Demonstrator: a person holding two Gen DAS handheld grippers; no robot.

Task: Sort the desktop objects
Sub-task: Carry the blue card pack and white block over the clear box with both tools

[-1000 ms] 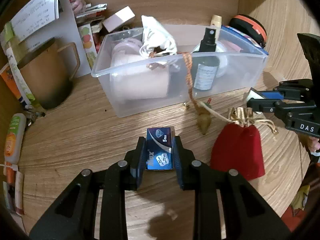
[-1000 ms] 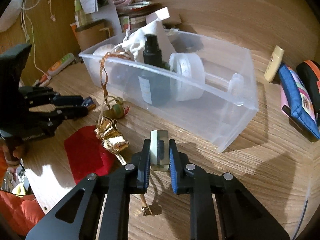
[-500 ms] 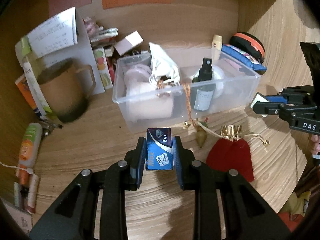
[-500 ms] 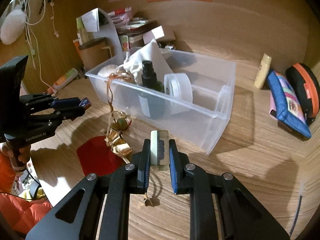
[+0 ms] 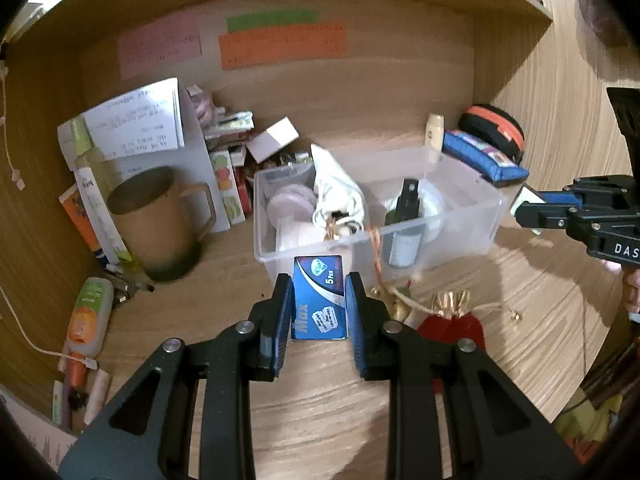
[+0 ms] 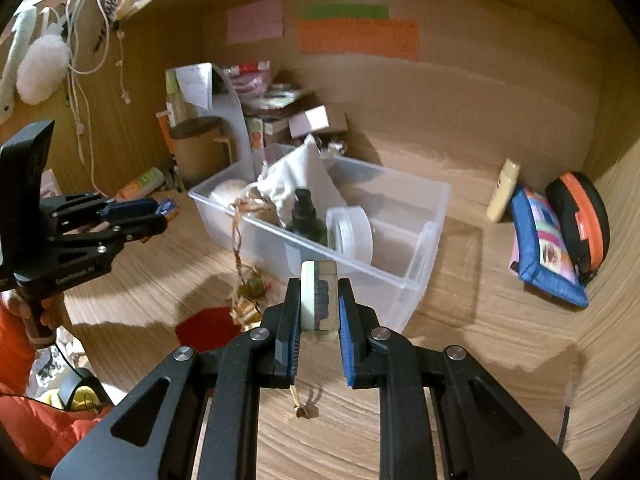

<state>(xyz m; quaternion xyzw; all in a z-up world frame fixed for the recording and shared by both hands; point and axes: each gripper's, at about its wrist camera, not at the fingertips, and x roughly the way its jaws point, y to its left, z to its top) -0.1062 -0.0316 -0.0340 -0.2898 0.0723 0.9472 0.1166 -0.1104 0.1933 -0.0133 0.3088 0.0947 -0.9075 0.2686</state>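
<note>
My left gripper [image 5: 318,304] is shut on a small blue packet [image 5: 319,298] printed "Max 5 pcs", held above the wooden desk in front of the clear plastic bin [image 5: 460,236]. My right gripper [image 6: 319,300] is shut on a small pale green and clear block [image 6: 319,294], raised near the bin's [image 6: 416,256] front corner. The bin holds a white drawstring pouch [image 5: 336,188], a dark spray bottle [image 5: 404,224], a clear round jar [image 6: 350,234] and a pale roll [image 5: 296,236]. In the right wrist view the left gripper [image 6: 160,214] hangs at the left, gripped by a hand.
A red velvet pouch [image 5: 452,328] with gold ribbon and a beaded cord lie on the desk before the bin. A brown mug [image 5: 156,220], papers and boxes stand at the back left. A blue pencil case [image 6: 544,248], an orange-trimmed case [image 6: 580,216] and a cream tube [image 6: 502,190] sit at the right.
Both grippers have risen and pulled back from the desk with their objects still held, so the bin and pouch look smaller and the back wall with coloured notes has come into view.
</note>
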